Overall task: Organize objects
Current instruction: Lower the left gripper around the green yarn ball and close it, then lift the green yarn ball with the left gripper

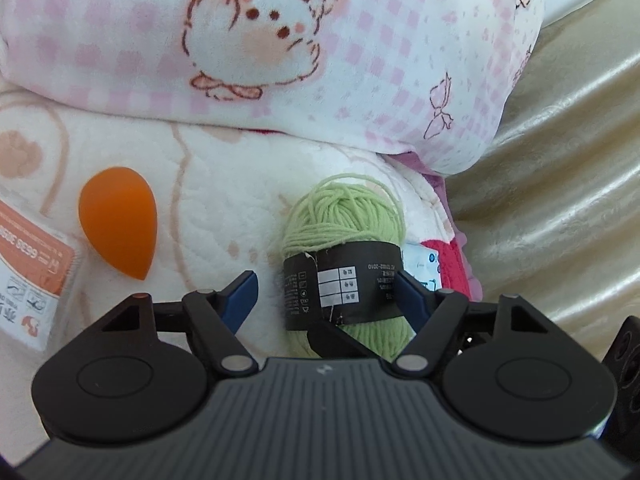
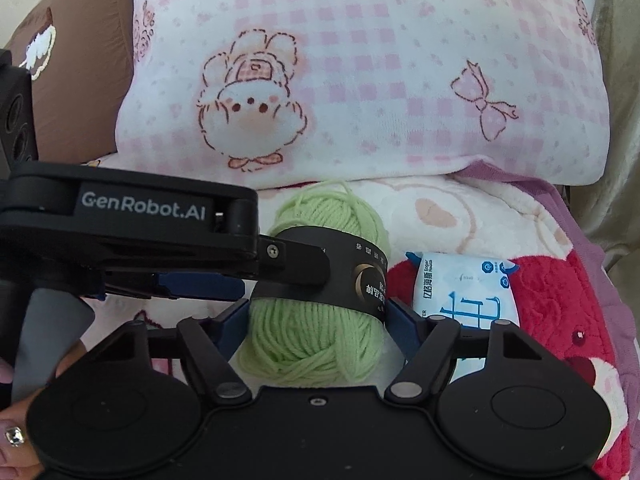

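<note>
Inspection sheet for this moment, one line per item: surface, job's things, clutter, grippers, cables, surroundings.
Surface: cream plush blanket with a red patch.
Job's things: green yarn ball with black paper band; orange teardrop sponge; blue-white packet; orange-white packet.
Clutter: nothing seen.
Grippers: left gripper straddles the yarn, right finger at the band, left finger apart; right gripper has both fingers against the yarn.
Cables: nothing seen.
Surroundings: pink checked pillow; beige satin fabric.
</note>
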Demonstrator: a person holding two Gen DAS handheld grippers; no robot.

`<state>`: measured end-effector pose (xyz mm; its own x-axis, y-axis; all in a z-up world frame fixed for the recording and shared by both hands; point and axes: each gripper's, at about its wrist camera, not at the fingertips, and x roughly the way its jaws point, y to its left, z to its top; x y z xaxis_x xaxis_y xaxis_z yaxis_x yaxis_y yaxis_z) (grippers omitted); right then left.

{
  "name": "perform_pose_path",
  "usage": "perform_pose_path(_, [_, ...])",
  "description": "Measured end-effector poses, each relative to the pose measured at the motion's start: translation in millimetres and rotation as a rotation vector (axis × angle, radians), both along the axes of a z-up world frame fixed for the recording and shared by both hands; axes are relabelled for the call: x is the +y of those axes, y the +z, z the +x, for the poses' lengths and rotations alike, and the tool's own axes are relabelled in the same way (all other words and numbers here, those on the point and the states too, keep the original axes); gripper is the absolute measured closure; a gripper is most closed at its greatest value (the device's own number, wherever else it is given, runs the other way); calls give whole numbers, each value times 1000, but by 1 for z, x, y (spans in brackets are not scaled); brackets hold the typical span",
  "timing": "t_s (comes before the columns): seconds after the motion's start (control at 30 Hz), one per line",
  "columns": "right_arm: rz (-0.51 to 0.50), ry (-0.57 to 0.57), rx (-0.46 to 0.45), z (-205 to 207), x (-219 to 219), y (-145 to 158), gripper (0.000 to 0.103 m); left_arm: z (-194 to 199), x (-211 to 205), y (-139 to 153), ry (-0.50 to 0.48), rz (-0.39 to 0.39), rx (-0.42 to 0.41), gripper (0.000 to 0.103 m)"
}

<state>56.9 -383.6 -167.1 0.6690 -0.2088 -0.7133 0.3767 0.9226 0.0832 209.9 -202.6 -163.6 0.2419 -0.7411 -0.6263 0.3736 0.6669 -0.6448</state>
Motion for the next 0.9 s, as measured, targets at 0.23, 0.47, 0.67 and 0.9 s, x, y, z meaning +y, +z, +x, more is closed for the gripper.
perform_pose_path(0.23, [50, -26, 32, -1, -9, -7, 28, 1, 0, -18, -1, -55, 71, 42])
perform_pose_path(0.47, [79, -7, 21, -2, -9, -7, 37, -5, 4, -19, 8, -81, 56, 49])
perform_pose_path(0.67, [102, 18, -5, -8, -7, 3, 43, -13, 6, -9, -5, -98, 42, 51])
perform_pose_path(0.9, [164, 54, -67, -19, -2, 32, 44, -27, 15, 30, -36, -58, -1, 51])
